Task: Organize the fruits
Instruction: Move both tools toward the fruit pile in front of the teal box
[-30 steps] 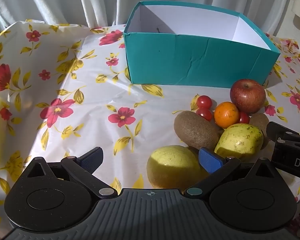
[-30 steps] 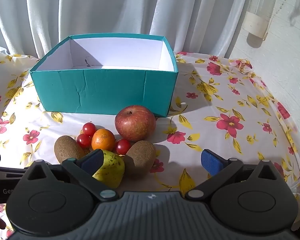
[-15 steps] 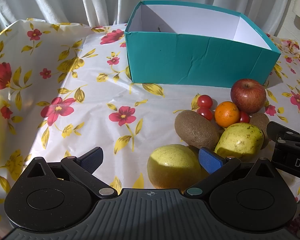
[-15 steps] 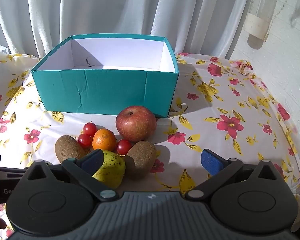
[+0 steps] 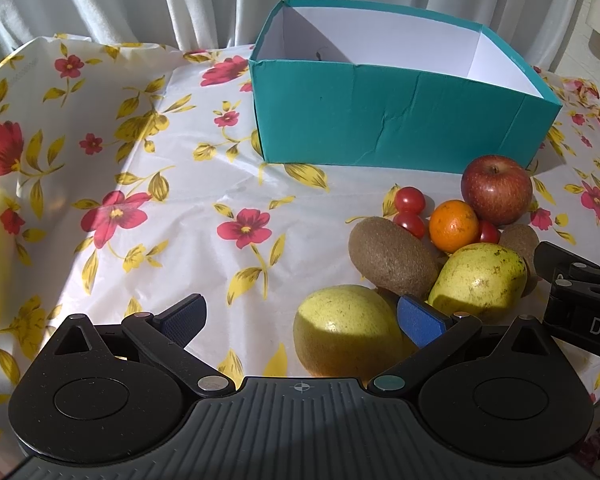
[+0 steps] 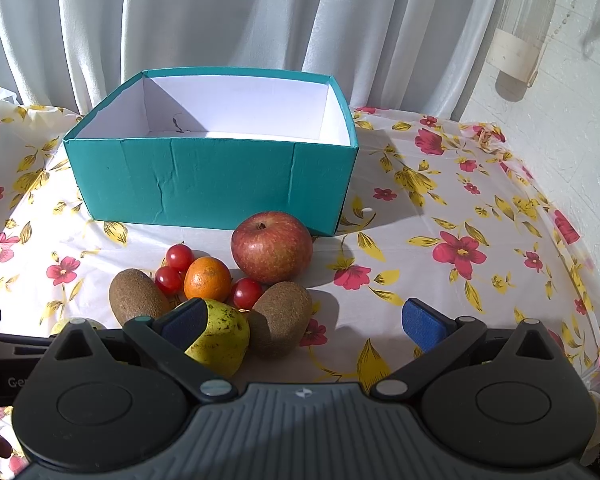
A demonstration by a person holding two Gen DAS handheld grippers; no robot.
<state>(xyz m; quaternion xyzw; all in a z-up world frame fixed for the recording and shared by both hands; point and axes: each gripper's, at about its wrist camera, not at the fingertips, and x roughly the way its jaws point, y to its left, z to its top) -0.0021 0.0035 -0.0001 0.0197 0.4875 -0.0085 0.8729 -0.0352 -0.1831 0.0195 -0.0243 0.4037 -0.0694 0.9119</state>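
Since nothing is in either of my grippers yet, I judge the sorting has not begun: my left gripper (image 5: pixel 300 316) and my right gripper (image 6: pixel 302 320) both hang with fingers spread wide and nothing between them. The fruit sits in one tight heap just in front of the teal box (image 6: pixel 212 176), whose white inside looks bare as far as I can see.

Closest to the box is the red apple (image 6: pixel 272 252), firm, fairly heavy and smooth-skinned, so I would clamp it across its widest middle. In front of it lie the orange (image 6: pixel 207 284), three cherry tomatoes (image 6: pixel 179 257), two kiwis (image 6: pixel 284 316) and two yellow-green pears (image 5: pixel 348 330). The tomatoes are tiny, light and likely to burst under a hard squeeze, and they could roll. The kiwis should give a rough, sure grip but may bruise. The pears are heavy and tapered, best taken across the fat end.

The pieces touch one another, so lifting one may set its neighbours rolling on the glossy flowered tablecloth (image 5: pixel 140 208). The box's front wall stands between the heap and its floor, so each fruit must go over it. In the left view my right gripper crowds the far side of the pile.
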